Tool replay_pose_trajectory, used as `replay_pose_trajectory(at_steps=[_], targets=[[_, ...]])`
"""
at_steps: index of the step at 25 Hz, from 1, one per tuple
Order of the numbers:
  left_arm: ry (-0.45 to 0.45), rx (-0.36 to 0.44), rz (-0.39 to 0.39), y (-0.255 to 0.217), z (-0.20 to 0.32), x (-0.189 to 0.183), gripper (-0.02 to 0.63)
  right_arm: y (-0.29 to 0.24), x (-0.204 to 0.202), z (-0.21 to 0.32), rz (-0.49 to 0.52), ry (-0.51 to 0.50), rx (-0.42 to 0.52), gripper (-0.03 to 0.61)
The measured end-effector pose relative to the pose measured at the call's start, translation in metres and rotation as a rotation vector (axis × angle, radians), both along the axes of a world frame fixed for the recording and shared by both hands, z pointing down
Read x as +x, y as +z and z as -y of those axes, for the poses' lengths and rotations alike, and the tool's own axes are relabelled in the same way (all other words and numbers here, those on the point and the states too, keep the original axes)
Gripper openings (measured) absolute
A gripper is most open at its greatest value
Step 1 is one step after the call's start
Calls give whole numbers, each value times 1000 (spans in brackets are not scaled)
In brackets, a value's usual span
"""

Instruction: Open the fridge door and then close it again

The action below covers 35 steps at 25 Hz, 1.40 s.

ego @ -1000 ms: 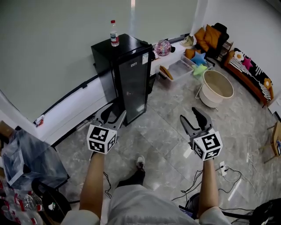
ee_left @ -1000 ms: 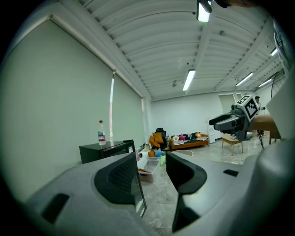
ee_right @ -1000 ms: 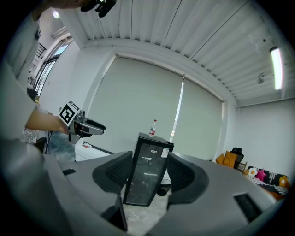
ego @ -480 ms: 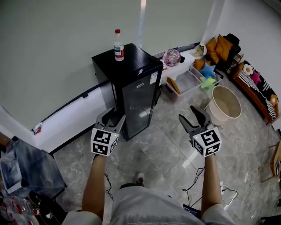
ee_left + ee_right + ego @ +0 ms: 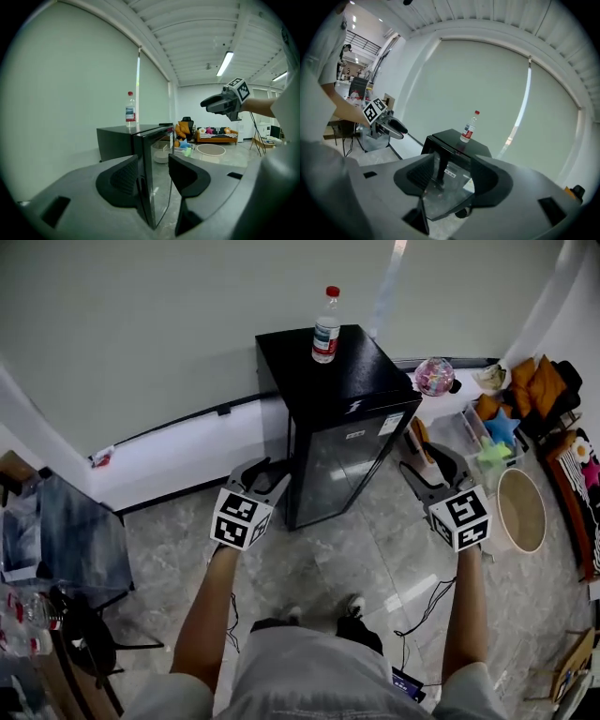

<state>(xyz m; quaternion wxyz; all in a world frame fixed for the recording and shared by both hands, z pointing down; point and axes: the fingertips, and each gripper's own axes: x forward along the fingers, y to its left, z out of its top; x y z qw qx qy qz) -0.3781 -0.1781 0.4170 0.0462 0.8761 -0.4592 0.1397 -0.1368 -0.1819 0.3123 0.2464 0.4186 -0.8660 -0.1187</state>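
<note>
Bare floor (image 5: 361,554) lies open before the closed fridge (image 5: 342,456). A bottle (image 5: 325,326) occupies its top; a tub (image 5: 521,512) crowds the right.

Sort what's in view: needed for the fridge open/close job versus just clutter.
Job: black glass-door fridge, door shut; left gripper and right gripper, both open and empty.
Clutter: clear red-capped water bottle on the fridge; round cream tub; pink ball; orange cushions.

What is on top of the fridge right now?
A water bottle with a red cap stands upright near the back edge of the fridge. The rest of its black top looks bare in the head view. Only the patch under the bottle is covered.
</note>
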Motion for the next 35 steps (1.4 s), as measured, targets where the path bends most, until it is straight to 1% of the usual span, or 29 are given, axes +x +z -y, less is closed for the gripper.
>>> replay_pose_trajectory(at_steps=[5,9,14,17,21,25,27,32,35], targets=[[-102,-58,-14,33,20,-9,176,21,-31,65,-98,-194,-39,247],[-168,-108,-8,60,35,-1,176,29,-51,106,-185,-363,-41,252],[-218,-185,3,96,49,10,176,51,-76,135,-314,-551,-56,252],[-239,-233,12,119,56,18,176,70,-84,145,-390,-634,-63,252],[-270,-294,3,149,64,25,176,86,-89,157,-446,-704,-72,252],[-256,-322,18,169,76,31,176,87,-97,161,-485,-747,-47,252],[-245,-332,35,178,81,33,176,90,-100,162,-497,-760,-43,252],[-255,-346,72,194,100,32,176,100,-106,168,-529,-773,-31,242],[-241,-345,70,200,108,39,176,101,-106,168,-530,-776,-29,236]])
